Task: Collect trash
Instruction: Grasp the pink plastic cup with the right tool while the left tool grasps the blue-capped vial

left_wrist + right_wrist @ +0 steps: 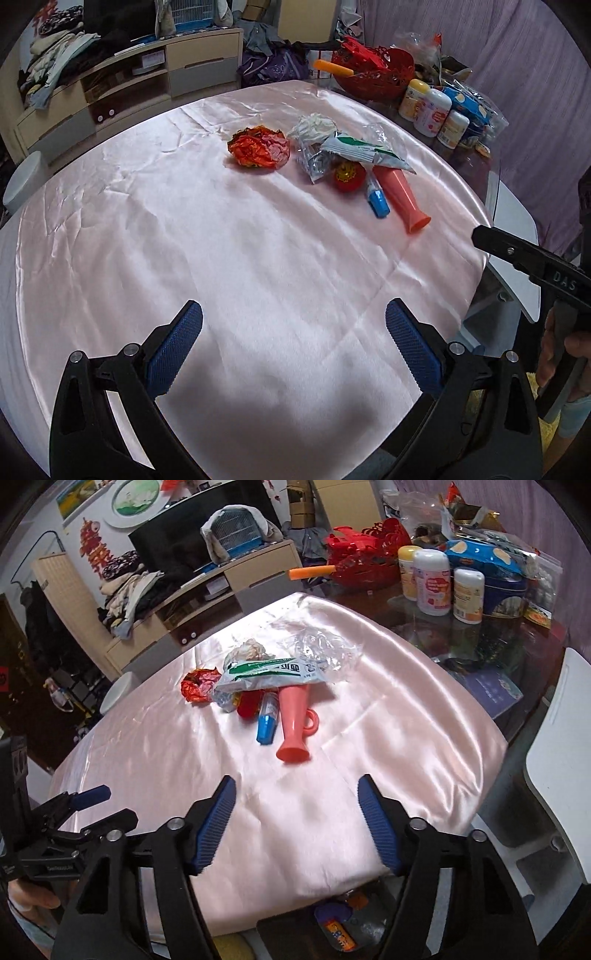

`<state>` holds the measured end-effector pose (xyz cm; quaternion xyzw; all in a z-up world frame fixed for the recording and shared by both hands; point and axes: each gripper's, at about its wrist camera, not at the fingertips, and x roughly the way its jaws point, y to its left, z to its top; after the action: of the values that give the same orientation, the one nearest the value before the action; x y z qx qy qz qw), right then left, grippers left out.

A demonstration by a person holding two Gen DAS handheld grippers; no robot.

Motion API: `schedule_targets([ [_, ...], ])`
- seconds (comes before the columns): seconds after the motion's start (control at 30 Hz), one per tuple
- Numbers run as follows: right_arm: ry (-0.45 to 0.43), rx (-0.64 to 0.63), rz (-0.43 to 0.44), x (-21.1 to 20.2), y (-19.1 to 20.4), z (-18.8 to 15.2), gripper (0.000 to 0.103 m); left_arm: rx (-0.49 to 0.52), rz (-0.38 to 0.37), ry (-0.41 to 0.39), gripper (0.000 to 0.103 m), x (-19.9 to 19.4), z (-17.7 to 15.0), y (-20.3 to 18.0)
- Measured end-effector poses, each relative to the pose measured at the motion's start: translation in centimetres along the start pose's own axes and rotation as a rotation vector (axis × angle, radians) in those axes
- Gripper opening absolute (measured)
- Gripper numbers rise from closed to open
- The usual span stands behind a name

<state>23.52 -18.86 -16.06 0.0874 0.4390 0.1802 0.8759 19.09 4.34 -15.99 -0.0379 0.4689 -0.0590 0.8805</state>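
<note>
I hold both grippers, left (293, 325) and right (295, 801), spread wide and empty above the pink cloth (221, 258). The trash lies ahead in one cluster: red wrapper (258, 147), green-white packet (364, 149), clear bag (317, 646), tissue (316, 125), beside a coral horn (400, 197).
</note>
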Motion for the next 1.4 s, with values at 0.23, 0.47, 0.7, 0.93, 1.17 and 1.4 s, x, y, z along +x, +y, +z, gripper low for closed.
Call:
schedule_targets([
  [0.23,0.04,-0.018,0.01,5.7,0.3,3.1,0.039,0.013,-0.038,0.015,0.093,2.8,2.1,-0.8],
  [0.47,0.068,-0.037,-0.021,9.1,-0.1,4.9,0.038,0.04,-0.073,0.027,0.092,4.8,3.7,-2.0],
  [0.7,0.073,-0.101,-0.044,10.4,-0.5,6.0,0.038,0.069,-0.097,0.046,0.089,7.2,5.0,-4.1],
  [0.93,0.091,-0.129,-0.037,10.0,-2.2,6.5,0.037,0.07,-0.148,0.073,0.073,9.8,6.0,-5.8],
  [1.17,0.089,-0.133,-0.032,7.8,-4.3,4.9,0.037,0.114,-0.135,0.046,0.049,11.2,7.7,-8.0],
  [1.4,0.068,-0.132,-0.059,6.2,-4.7,3.2,0.037,0.162,-0.079,0.009,0.025,11.9,8.1,-9.2],
])
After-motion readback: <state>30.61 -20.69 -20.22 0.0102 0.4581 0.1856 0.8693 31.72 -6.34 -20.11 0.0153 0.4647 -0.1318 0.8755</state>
